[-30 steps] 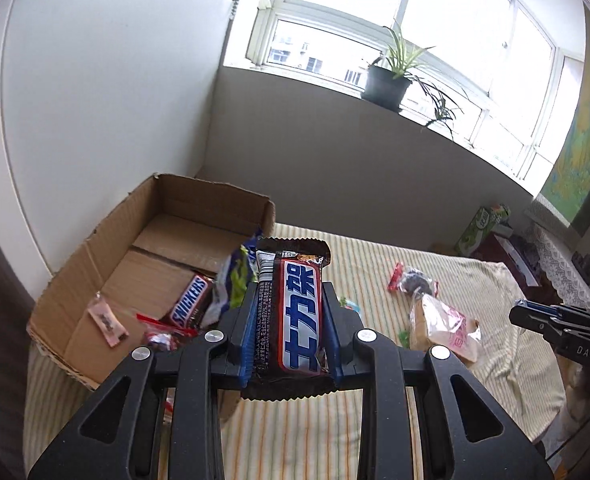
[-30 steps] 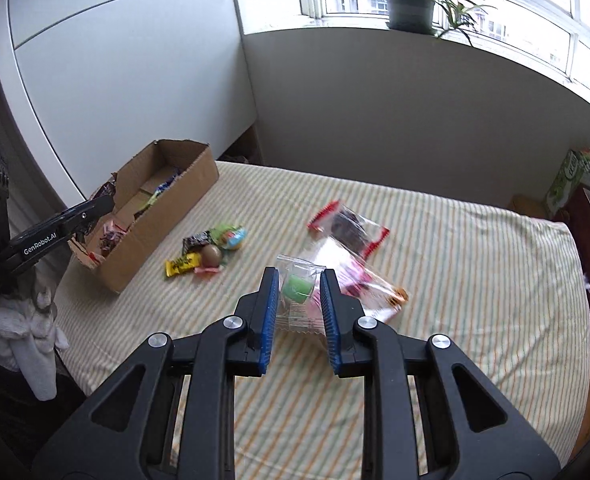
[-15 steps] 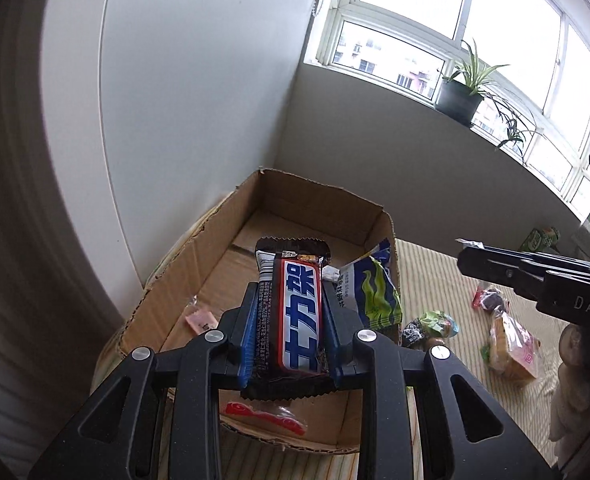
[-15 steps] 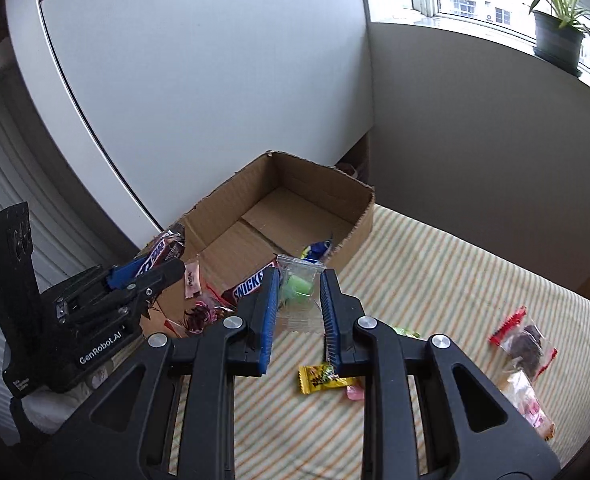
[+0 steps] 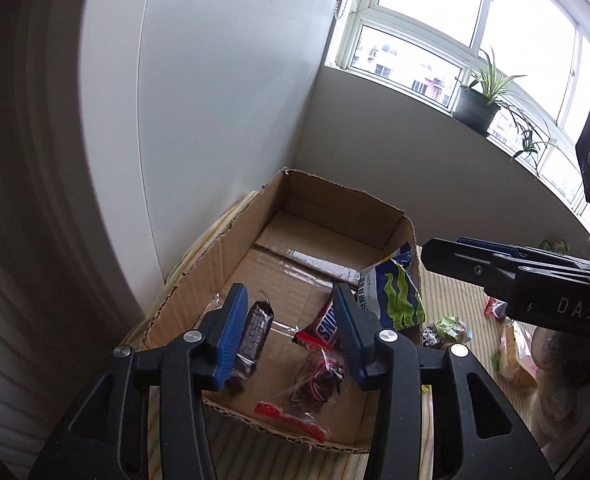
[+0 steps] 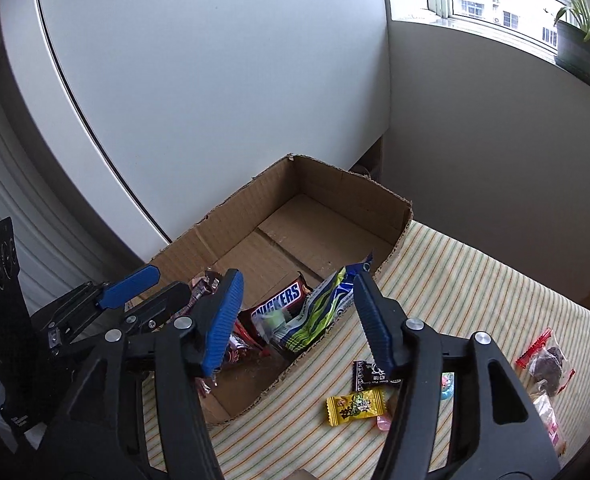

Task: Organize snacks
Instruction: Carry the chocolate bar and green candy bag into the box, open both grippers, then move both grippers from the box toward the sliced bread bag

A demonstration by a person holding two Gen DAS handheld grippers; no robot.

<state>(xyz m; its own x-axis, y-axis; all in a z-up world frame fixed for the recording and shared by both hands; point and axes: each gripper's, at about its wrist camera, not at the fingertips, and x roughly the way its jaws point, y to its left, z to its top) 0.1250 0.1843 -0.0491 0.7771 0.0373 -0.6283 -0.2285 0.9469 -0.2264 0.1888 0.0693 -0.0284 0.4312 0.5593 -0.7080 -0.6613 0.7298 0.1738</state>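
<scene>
An open cardboard box (image 5: 327, 204) (image 6: 335, 192) stands on the striped table by the white wall. My left gripper (image 5: 291, 336) is open over the box's near end; a dark chocolate bar (image 5: 253, 340) hangs edge-on beside its left pad. My right gripper (image 6: 299, 320) is open over the box's near right wall; a small clear packet with a green piece (image 6: 273, 322) lies between its fingers, on the snacks inside. The box holds a Snickers bar (image 6: 279, 300), a blue-green snack bag (image 6: 323, 308) (image 5: 393, 292) and a clear packet with red trim (image 5: 315, 384).
Loose snacks lie on the striped cloth right of the box: a yellow candy (image 6: 355, 406), a black packet (image 6: 369, 372), a clear bag with dark pieces (image 6: 547, 360). The right gripper's body (image 5: 535, 280) crosses the left wrist view. A potted plant (image 6: 579, 48) stands on the windowsill.
Both grippers moved over the box and opened. The left let go of the chocolate bar; the right let go of the clear packet, which now lies in the box.
</scene>
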